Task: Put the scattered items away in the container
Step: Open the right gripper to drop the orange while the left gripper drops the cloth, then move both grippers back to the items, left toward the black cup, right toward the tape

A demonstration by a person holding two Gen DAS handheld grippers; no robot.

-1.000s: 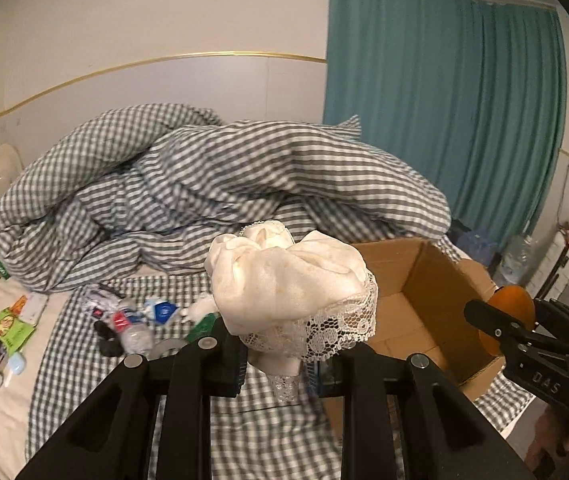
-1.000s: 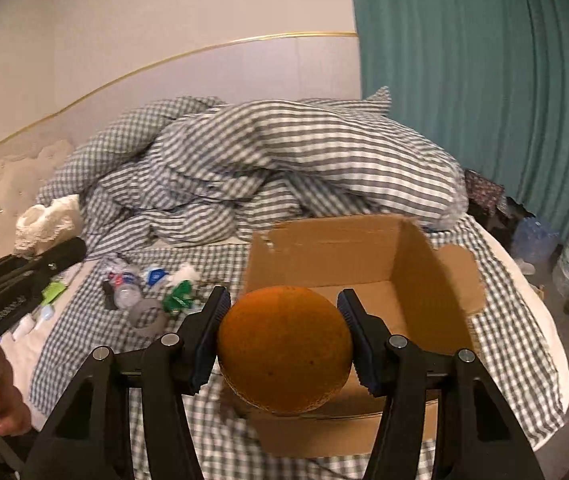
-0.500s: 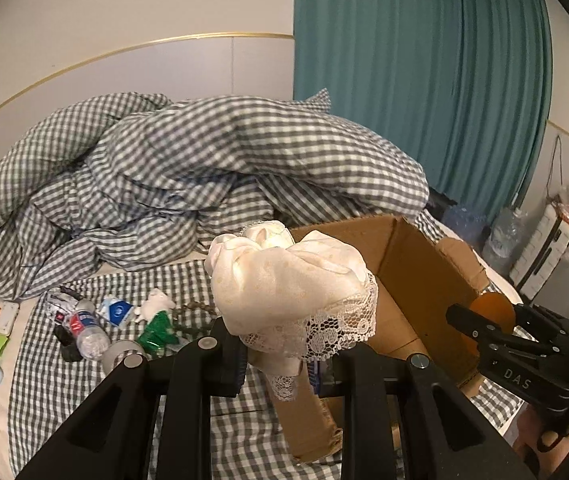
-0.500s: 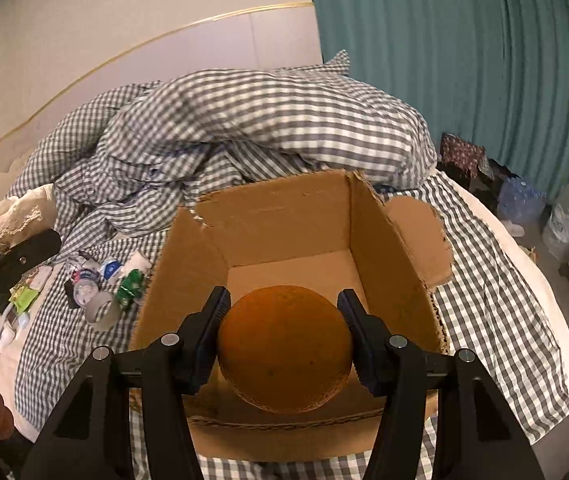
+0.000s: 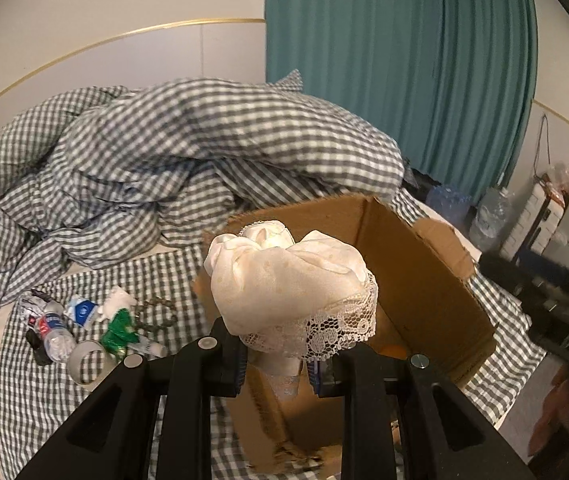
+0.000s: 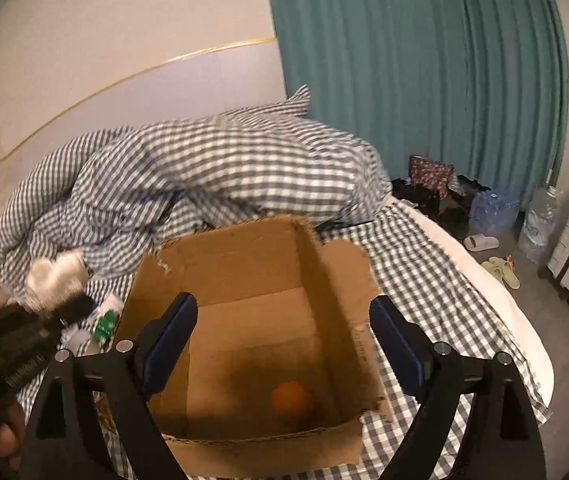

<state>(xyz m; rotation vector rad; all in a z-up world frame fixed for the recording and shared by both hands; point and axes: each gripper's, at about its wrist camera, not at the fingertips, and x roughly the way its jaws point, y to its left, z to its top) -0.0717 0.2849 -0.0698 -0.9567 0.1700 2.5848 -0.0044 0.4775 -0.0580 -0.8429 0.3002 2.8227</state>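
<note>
The left gripper (image 5: 280, 364) is clamped on a bundled cream lace cloth (image 5: 290, 280), held above the near corner of the cardboard box (image 5: 424, 280). The cloth looks light, soft and compressible; a pinch at the gathered base, as here, should hold it, though loose lace may snag on the box's torn rim. The right gripper (image 6: 284, 340) hangs over the box with its jaws opening and nothing between them; the orange (image 6: 290, 398) lies on the box floor, round and likely to roll. The box stands on a bed (image 6: 424, 280) with a checked sheet. Small items (image 5: 84, 328) remain scattered left of the box. A rumpled checked duvet (image 5: 204, 148) lies behind, teal curtains (image 6: 424, 80) beyond.
</note>
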